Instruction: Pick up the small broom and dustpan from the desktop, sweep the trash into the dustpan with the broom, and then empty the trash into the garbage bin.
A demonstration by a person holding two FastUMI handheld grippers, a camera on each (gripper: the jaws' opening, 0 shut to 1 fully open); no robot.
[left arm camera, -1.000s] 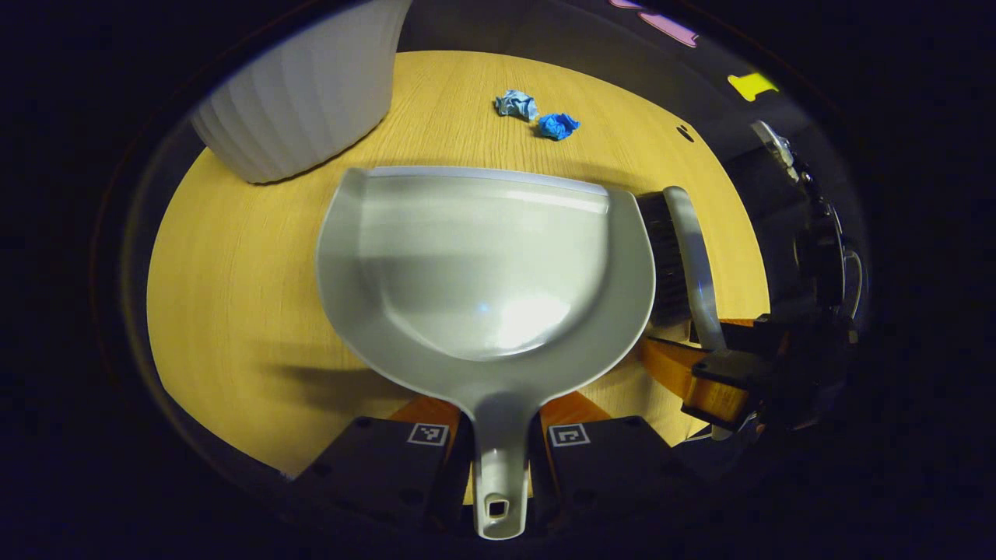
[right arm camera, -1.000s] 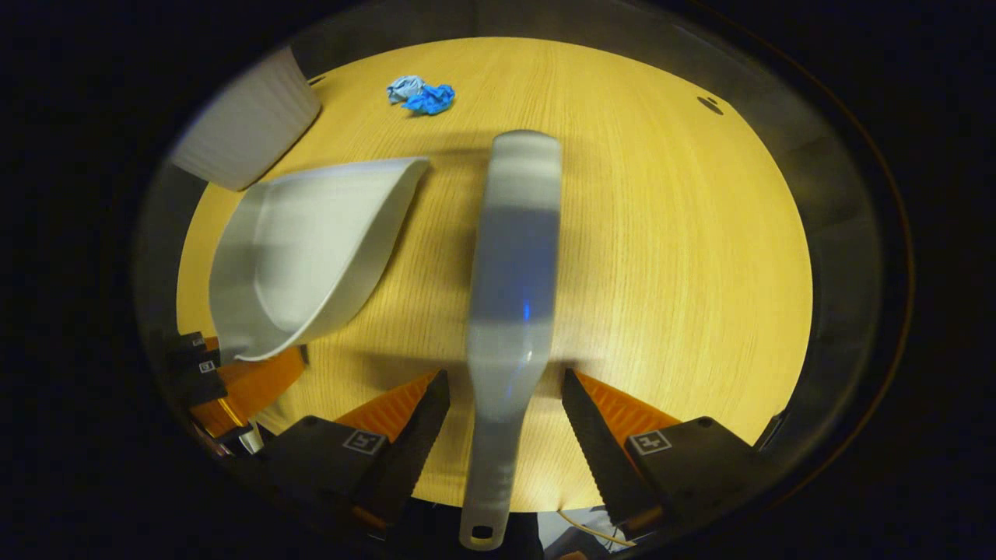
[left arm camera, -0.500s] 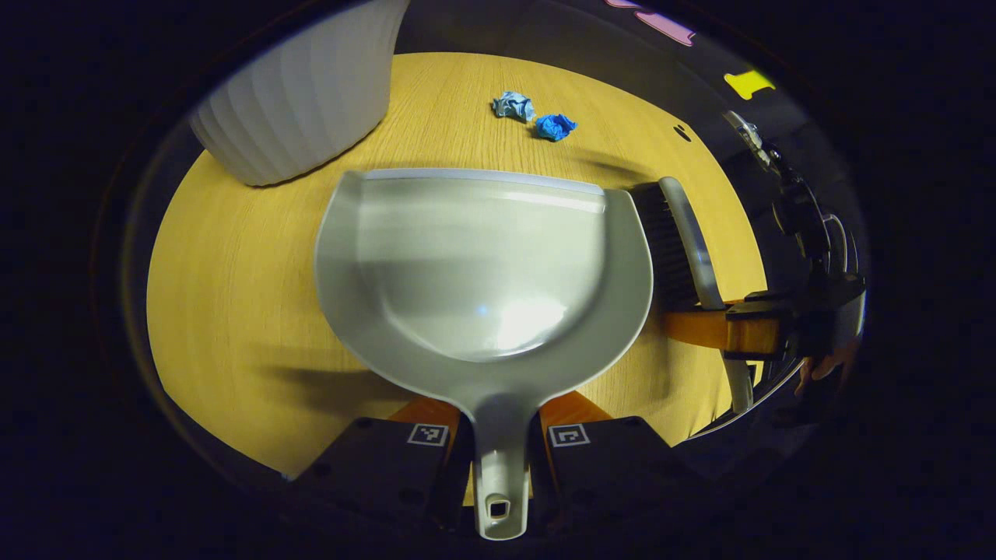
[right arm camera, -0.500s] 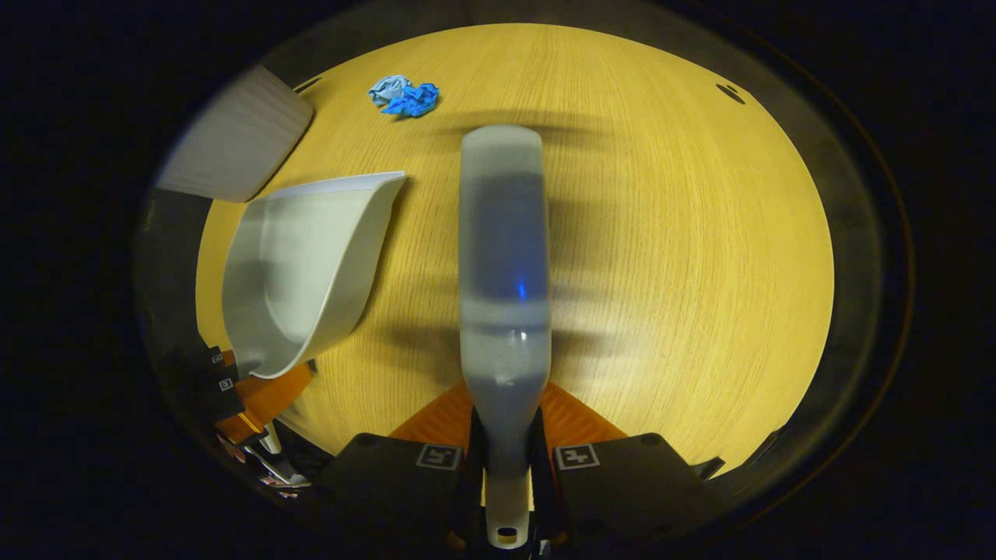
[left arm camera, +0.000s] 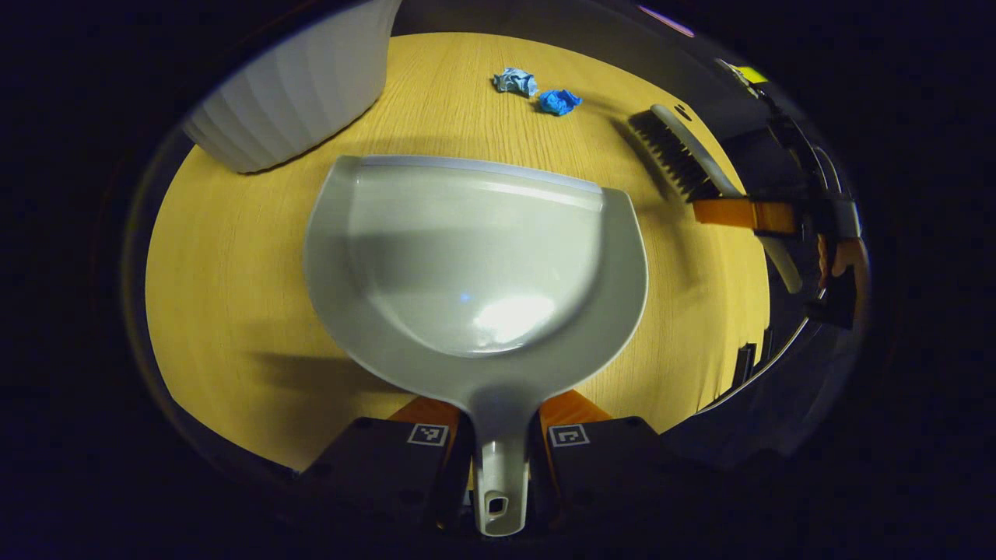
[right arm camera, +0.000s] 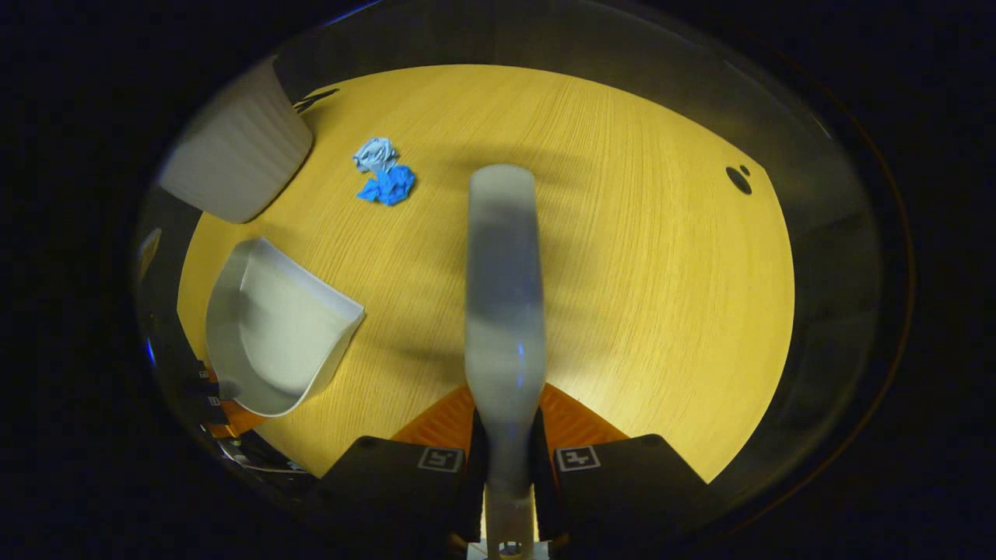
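My left gripper (left arm camera: 500,447) is shut on the handle of the grey dustpan (left arm camera: 475,257), which reaches out over the wooden table (left arm camera: 233,257). In the right gripper view, my right gripper (right arm camera: 510,459) is shut on the handle of the small broom (right arm camera: 504,288), held above the table. The left gripper view has that broom (left arm camera: 685,159) raised at the right, dark bristles down, with the right gripper (left arm camera: 751,214) clamped on it. Two crumpled blue paper scraps (left arm camera: 537,92) lie on the far side of the table, and they appear as scraps (right arm camera: 381,175) left of the broom head. The dustpan (right arm camera: 272,327) sits low left there.
A white ribbed garbage bin (left arm camera: 292,89) stands at the far left of the table, seen as the bin (right arm camera: 233,155) in the right gripper view. A small dark hole (right arm camera: 738,179) marks the tabletop at the right. The table edge curves near both grippers.
My right gripper closed on the broom handle and lifted the broom up and away from the dustpan's side. The left gripper kept its hold on the dustpan, which shifted only slightly.
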